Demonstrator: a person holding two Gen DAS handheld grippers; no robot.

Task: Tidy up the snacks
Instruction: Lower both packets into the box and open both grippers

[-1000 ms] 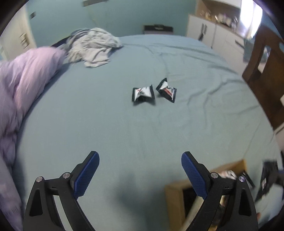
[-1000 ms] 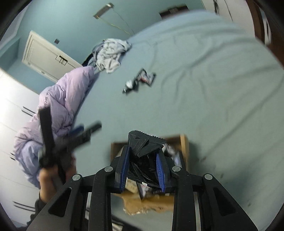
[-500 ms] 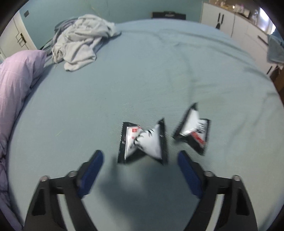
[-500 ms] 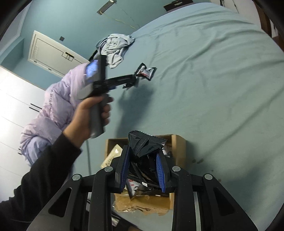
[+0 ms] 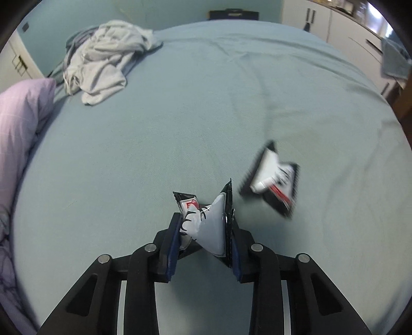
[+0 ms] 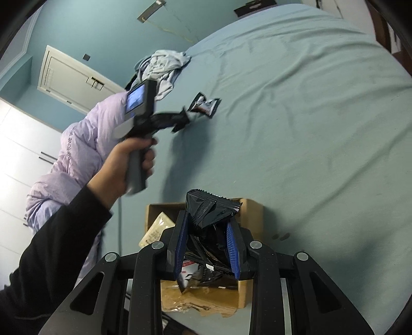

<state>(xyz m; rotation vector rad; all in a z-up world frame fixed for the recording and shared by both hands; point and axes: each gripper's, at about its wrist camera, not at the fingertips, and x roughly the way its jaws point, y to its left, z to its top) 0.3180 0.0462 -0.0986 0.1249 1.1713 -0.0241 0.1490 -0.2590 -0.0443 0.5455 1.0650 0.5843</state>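
Note:
In the left wrist view a black-and-white snack packet (image 5: pixel 206 221) stands between the blue pads of my left gripper (image 5: pixel 203 232), whose jaws are closing and press on both its sides. A second, similar packet (image 5: pixel 274 177) lies just to its right on the bed, blurred. In the right wrist view my right gripper (image 6: pixel 207 241) is shut on a crumpled black snack packet (image 6: pixel 211 214), held over an open cardboard box (image 6: pixel 253 214) with other packets inside. The left gripper (image 6: pixel 180 121) shows there too, at the two far packets (image 6: pixel 206 105).
A teal bed sheet (image 5: pixel 206 103) covers the whole surface. A heap of grey clothes (image 5: pixel 105 59) lies at the far left corner. A lilac duvet (image 5: pixel 18 116) is bunched along the left edge. White cupboards (image 5: pixel 334 23) stand beyond the bed. A person's sleeved arm (image 6: pixel 51 232) reaches across.
My left gripper came forward and down to the two packets and closed from wide open onto the left one. The right gripper kept still with its black packet over the box.

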